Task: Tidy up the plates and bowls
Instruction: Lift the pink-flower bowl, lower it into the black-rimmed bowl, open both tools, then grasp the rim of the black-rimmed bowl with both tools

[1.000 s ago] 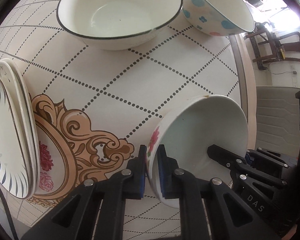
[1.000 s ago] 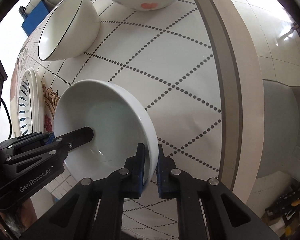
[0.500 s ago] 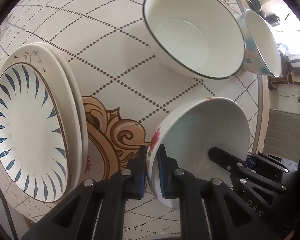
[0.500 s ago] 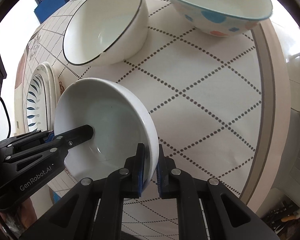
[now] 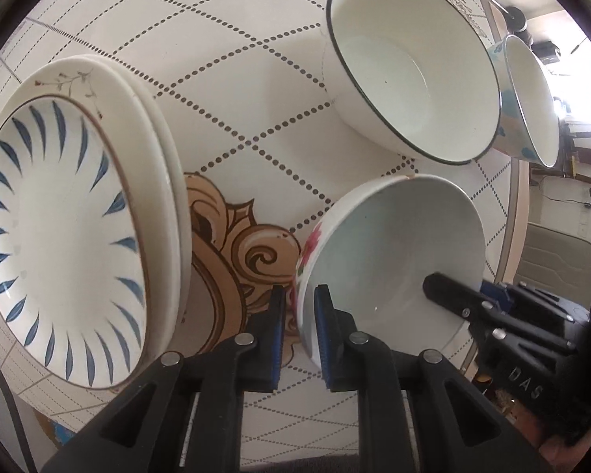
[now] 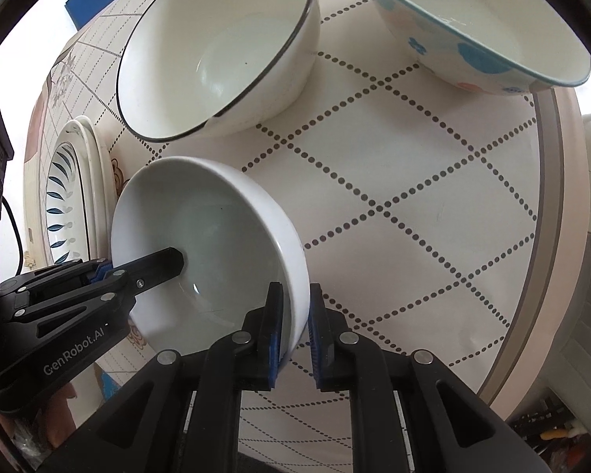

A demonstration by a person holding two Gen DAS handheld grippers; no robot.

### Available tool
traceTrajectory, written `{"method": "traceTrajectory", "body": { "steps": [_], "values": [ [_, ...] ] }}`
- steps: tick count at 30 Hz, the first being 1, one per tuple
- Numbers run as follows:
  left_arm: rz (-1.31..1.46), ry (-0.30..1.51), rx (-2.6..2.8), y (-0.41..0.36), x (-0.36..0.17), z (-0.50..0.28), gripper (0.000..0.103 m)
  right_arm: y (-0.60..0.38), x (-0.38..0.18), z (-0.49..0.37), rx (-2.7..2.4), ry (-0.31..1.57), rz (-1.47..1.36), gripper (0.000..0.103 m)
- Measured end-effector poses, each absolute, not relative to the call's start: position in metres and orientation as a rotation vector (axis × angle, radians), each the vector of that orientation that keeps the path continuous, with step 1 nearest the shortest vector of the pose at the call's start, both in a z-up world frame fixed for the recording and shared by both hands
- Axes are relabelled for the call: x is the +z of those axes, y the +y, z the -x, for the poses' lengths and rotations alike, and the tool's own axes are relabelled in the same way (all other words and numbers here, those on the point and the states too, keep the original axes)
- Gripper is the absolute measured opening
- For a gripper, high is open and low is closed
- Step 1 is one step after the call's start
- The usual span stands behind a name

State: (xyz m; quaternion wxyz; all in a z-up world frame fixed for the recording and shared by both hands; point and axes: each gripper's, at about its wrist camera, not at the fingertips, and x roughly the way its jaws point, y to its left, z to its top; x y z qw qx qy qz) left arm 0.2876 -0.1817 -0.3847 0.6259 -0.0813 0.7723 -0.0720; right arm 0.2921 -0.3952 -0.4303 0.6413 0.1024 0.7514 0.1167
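Both grippers hold one white bowl with a red flower on its outside, lifted and tilted above the table. My left gripper is shut on its near rim. My right gripper is shut on the opposite rim; the bowl also shows in the right wrist view. A stack of plates, the top one with blue leaf marks, lies to the left. A larger white bowl with a dark rim stands beyond the held bowl. A bowl with blue and pink dots stands at the far right.
The round table has a dotted diamond pattern and a beige band at its edge. A brown ornament is printed at its centre. Beyond the edge are a tiled floor and a chair.
The held bowl has moved with both grippers toward the plate stack and the dark-rimmed bowl. Both now look larger and nearer. Both grips are unchanged.
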Motion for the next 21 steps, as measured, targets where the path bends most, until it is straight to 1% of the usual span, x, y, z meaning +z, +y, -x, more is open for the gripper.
{"method": "traceTrajectory", "body": {
  "steps": [1,2,3,4,5,6,7,8,9,11,14,15,21],
  "values": [
    [0.195,1.769,-0.17,-0.176,-0.378,-0.284,0.014,-0.404,-0.425,-0.292,0.259,1.707,-0.241,0.025],
    [0.202,1.766,-0.182,-0.171,-0.37,-0.282,0.017,-0.409,-0.42,-0.294,0.253,1.693,-0.254,0.029],
    [0.206,1.76,-0.2,-0.167,-0.362,-0.279,0.023,-0.415,-0.413,-0.295,0.245,1.678,-0.269,0.03],
    [0.207,1.75,-0.212,-0.163,-0.354,-0.278,0.025,-0.42,-0.407,-0.297,0.237,1.663,-0.286,0.035],
    [0.203,1.737,-0.216,-0.157,-0.344,-0.277,0.025,-0.426,-0.399,-0.299,0.234,1.644,-0.307,0.045],
    [0.207,1.723,-0.22,-0.154,-0.337,-0.279,0.027,-0.432,-0.391,-0.302,0.232,1.621,-0.331,0.051],
    [0.218,1.709,-0.229,-0.151,-0.329,-0.283,0.029,-0.437,-0.384,-0.305,0.229,1.598,-0.355,0.065],
    [0.23,1.693,-0.236,-0.148,-0.323,-0.289,0.038,-0.442,-0.377,-0.309,0.226,1.577,-0.379,0.074],
    [0.239,1.669,-0.237,-0.146,-0.317,-0.297,0.047,-0.445,-0.371,-0.313,0.225,1.554,-0.405,0.075],
    [0.218,1.615,-0.216,-0.145,-0.309,-0.317,0.055,-0.45,-0.361,-0.324,0.228,1.521,-0.448,0.075],
    [0.218,1.587,-0.205,-0.144,-0.311,-0.349,0.055,-0.453,-0.358,-0.344,0.228,1.511,-0.502,0.075],
    [0.229,1.585,-0.202,-0.159,-0.313,-0.357,0.055,-0.453,-0.358,-0.349,0.226,1.511,-0.514,0.075],
    [0.176,1.61,-0.177,-0.19,-0.337,-0.4,0.055,-0.439,-0.376,-0.368,0.207,1.542,-0.56,0.074]
  ]
}}
